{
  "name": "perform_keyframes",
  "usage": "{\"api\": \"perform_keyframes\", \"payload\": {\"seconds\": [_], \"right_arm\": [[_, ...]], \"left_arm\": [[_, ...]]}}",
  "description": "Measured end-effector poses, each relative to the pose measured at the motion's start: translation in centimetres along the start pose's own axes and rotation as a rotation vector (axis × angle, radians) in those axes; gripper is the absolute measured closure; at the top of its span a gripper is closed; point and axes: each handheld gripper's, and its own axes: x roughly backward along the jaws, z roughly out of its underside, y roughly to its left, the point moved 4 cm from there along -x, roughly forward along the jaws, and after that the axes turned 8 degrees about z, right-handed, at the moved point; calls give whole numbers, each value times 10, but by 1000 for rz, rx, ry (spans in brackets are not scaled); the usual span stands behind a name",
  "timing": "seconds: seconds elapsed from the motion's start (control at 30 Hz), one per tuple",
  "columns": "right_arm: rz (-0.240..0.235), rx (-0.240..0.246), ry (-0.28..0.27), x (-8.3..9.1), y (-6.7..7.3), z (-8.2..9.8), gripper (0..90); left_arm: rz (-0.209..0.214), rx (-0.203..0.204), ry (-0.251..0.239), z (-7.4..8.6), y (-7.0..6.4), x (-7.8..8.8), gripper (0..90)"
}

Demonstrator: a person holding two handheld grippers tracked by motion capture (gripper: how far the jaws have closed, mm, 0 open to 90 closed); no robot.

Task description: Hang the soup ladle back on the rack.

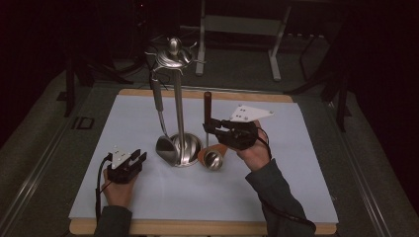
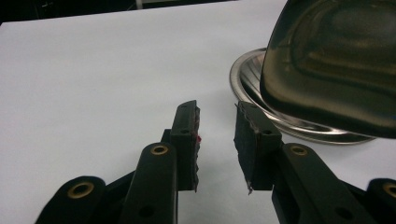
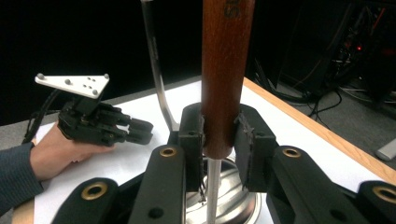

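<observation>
**Wooden-handled ladle pinched upright beside the stand**

The right hand-held gripper (image 1: 213, 129) pinches the wooden handle of a ladle (image 1: 208, 106), held upright with its bowl low over the desk (image 1: 296, 163), just right of the steel utensil stand (image 1: 179, 106). The left hand-held gripper (image 1: 139, 157) rests spread and empty at the near left, close to the hanging steel ladle (image 1: 167, 148).

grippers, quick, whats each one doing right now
left gripper: open, holding nothing, resting on the white table mat.
right gripper: shut on the wooden handle of a ladle, held upright.
</observation>
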Motion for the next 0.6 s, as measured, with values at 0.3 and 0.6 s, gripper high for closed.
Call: {"api": "perform_keyframes", "payload": {"seconds": [0.3, 0.6], "right_arm": [[-35, -12, -31, 0, 0, -11, 742], [-67, 0, -54, -1, 7, -24, 742]], "left_arm": [[0, -1, 1, 0, 0, 0, 699], [0, 0, 1, 0, 0, 0, 699]]}}
